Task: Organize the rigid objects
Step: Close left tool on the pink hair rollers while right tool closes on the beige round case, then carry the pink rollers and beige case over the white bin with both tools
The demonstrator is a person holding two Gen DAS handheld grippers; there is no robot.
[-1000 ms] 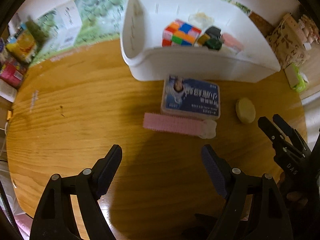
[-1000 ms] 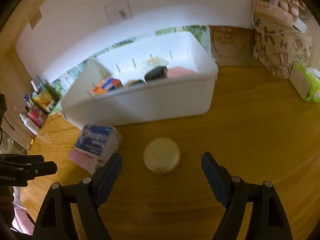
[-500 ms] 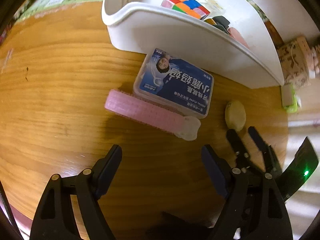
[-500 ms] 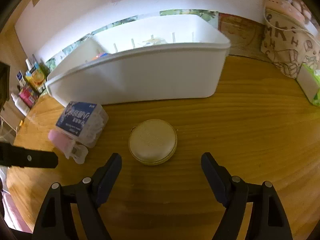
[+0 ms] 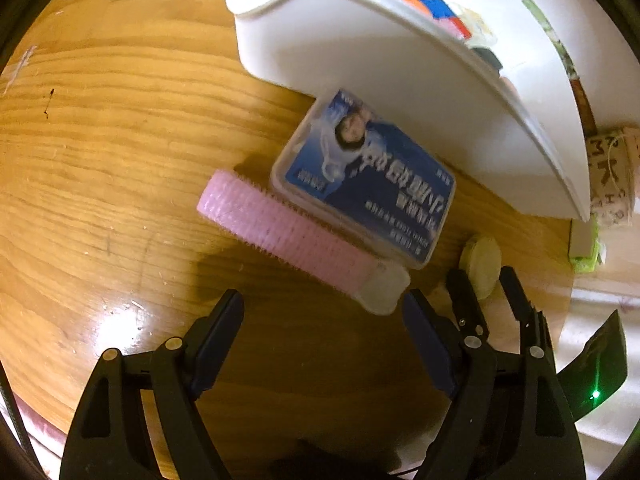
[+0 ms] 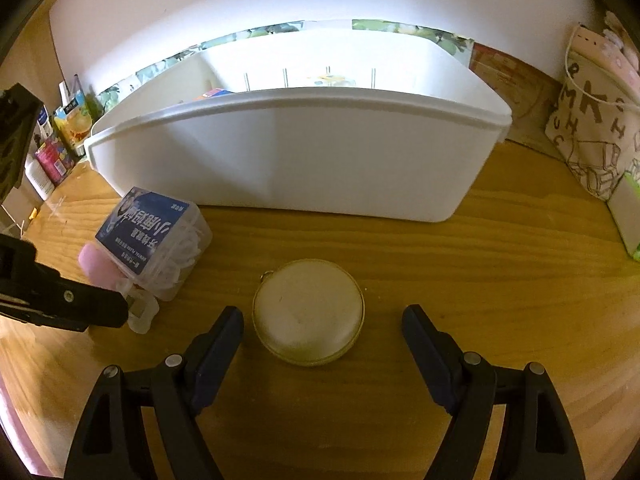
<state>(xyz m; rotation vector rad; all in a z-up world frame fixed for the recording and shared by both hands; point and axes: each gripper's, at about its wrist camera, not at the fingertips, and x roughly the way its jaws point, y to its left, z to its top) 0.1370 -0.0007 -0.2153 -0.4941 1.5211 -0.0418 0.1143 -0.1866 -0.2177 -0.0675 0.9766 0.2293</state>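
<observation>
Grippers poised over two items on the table (image 6: 500, 264).
Right gripper (image 6: 322, 330) hangs open, pitched down, the round case (image 6: 308, 312) just ahead between its jaws; left gripper (image 5: 322, 314), also open, points at the pink brush (image 5: 280, 232), lying slantwise, probably touching the floss box (image 5: 364, 184) before the bin (image 6: 304, 160).

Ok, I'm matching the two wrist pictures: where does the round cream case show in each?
Left wrist: round cream case at lower right, partly behind the right gripper.
Right wrist: it lies at centre, just ahead of that gripper's open jaws.
Shared landmark: blue-labelled box beside the white bin.
</observation>
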